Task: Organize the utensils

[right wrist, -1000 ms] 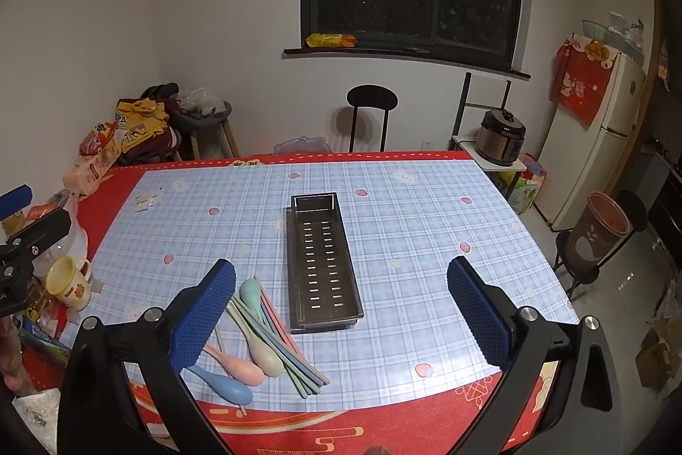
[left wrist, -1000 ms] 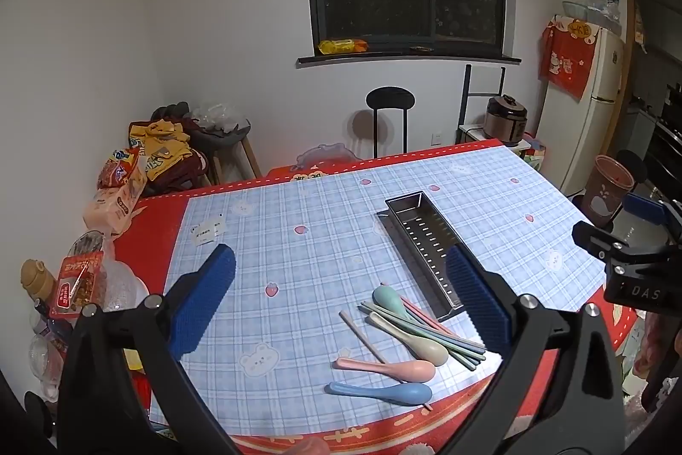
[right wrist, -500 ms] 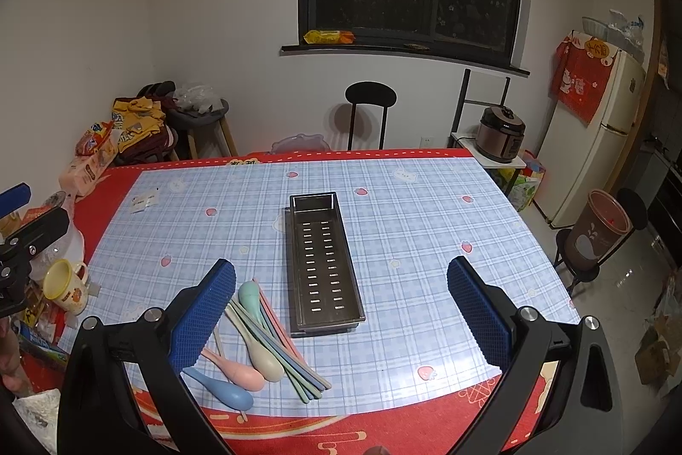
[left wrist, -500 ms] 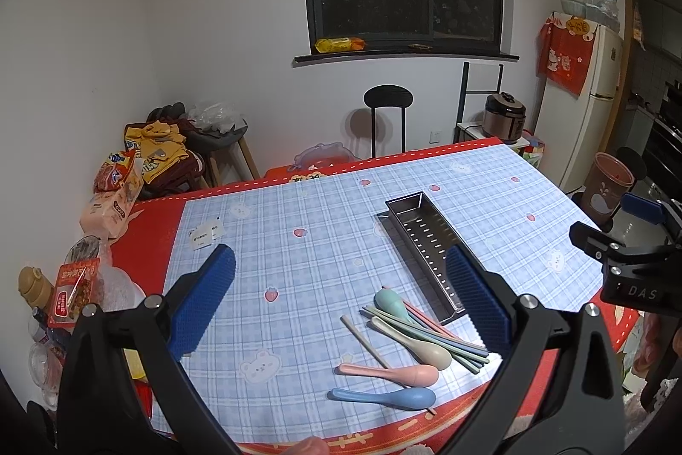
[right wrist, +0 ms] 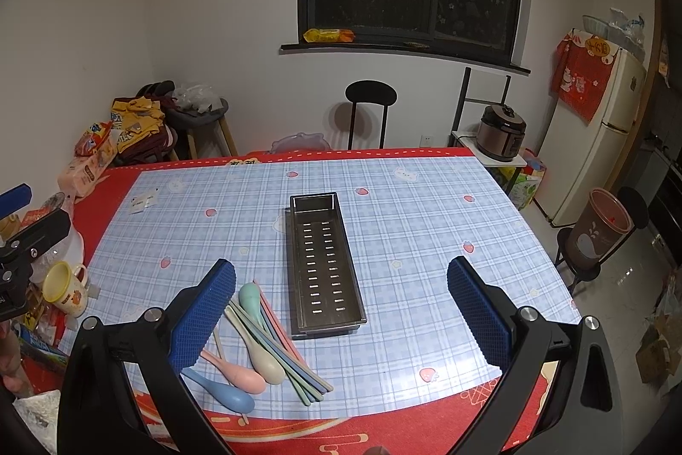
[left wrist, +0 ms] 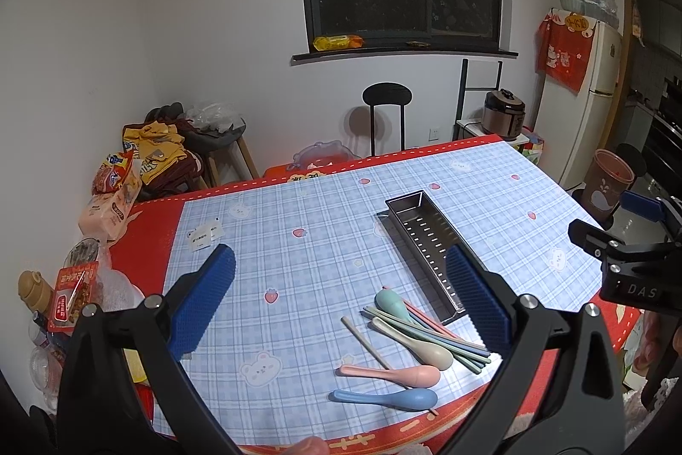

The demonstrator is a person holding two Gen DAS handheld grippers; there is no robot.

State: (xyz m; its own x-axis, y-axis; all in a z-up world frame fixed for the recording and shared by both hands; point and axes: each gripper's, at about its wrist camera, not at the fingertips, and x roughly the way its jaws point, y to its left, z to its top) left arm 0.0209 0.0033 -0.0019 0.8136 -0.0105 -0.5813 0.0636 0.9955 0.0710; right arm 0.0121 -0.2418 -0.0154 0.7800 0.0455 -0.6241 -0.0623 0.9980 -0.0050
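Nothing has been sorted yet: the metal tray point(right wrist: 326, 263) is seen bare, its slotted floor showing, ahead of the right gripper point(right wrist: 341, 310) and roughly on its centre line. The utensils are heaped loose on the checked tablecloth point(right wrist: 426, 241) just beside the tray's left wall, under the right gripper's left finger.

In the heap: a green spoon point(right wrist: 249, 297), a beige spoon point(right wrist: 262, 359), a pink spoon point(right wrist: 238, 372), a blue spoon point(right wrist: 226, 391) nearest the table edge, and a fan of chopsticks point(right wrist: 298, 365) crossed by the spoons. The heap was probably laid alongside the tray so that each transfer is short.

Left gripper point(left wrist: 341, 310): held above the near table edge, angled down toward the heap, which lies ahead between its fingers; jaws spread wide, nothing held. Right gripper: likewise spread and unloaded, raised, pointed along the tray.

The overlapping pieces are judged awkward; the blue spoon lies freest for a first pick.
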